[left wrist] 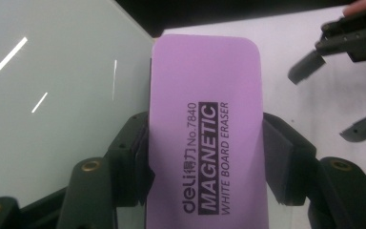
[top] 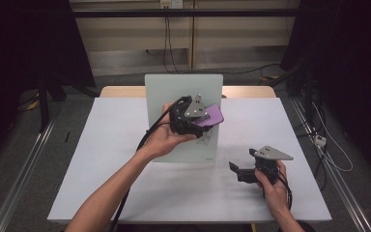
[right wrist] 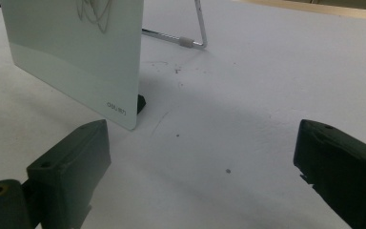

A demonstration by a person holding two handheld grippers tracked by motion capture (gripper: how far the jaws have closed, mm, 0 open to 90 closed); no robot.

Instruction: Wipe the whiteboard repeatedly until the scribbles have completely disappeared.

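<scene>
A purple magnetic whiteboard eraser (left wrist: 205, 119) sits clamped between the jaws of my left gripper (top: 200, 119), held up against the upright glass whiteboard (top: 174, 96) near its right side. Dark scribbles (top: 206, 137) mark the board just below the eraser (top: 211, 115), and they also show on the whiteboard (right wrist: 71, 47) in the right gripper view. My right gripper (top: 241, 164) rests low on the table to the right of the board, jaws wide apart with nothing between them. In the left gripper view that other gripper (left wrist: 343, 71) appears at the upper right.
The white table (top: 101, 169) carries the board on a metal wire stand (right wrist: 195, 33) with a small black foot (right wrist: 142, 102). Dark curtains and floor cables surround the table. A wooden strip (top: 121, 91) runs along the far edge.
</scene>
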